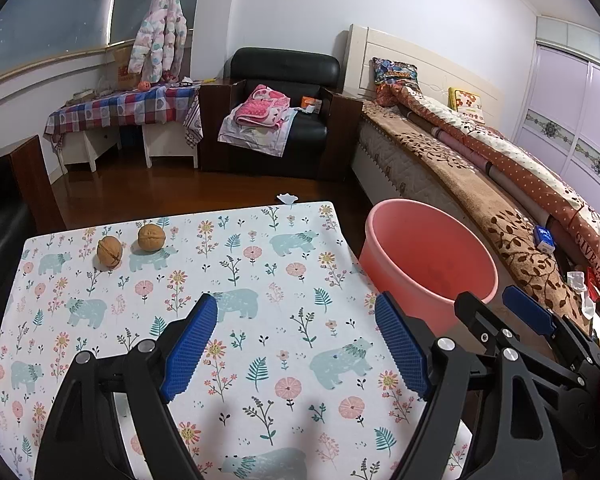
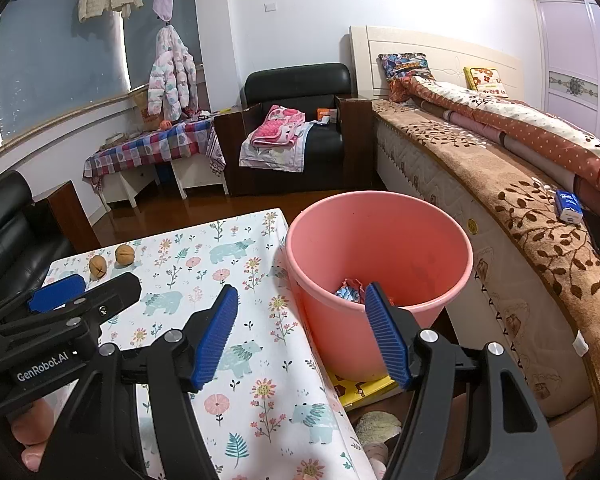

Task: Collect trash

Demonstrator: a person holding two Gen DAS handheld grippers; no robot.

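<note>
Two walnuts (image 1: 110,251) (image 1: 151,237) lie at the far left of the table (image 1: 260,264), which has a floral bear cloth. They also show in the right wrist view as walnuts (image 2: 97,266) (image 2: 124,255). A pink bucket (image 1: 428,256) (image 2: 340,340) stands off the table's right edge, with crumpled trash (image 2: 350,290) in its bottom. My left gripper (image 1: 296,304) hovers open over the cloth, nothing between its blue pads. My right gripper (image 2: 300,292) is open and empty at the table's right edge, next to the bucket's near rim. Each gripper shows beside the other: right gripper (image 1: 496,300), left gripper (image 2: 92,286).
A bed (image 2: 520,208) with blankets runs along the right, close behind the bucket. A yellow book (image 2: 360,390) lies under the bucket. A black armchair (image 1: 284,120) and a checked side table (image 1: 120,108) stand at the back wall. A white scrap (image 1: 287,199) lies beyond the table's far edge.
</note>
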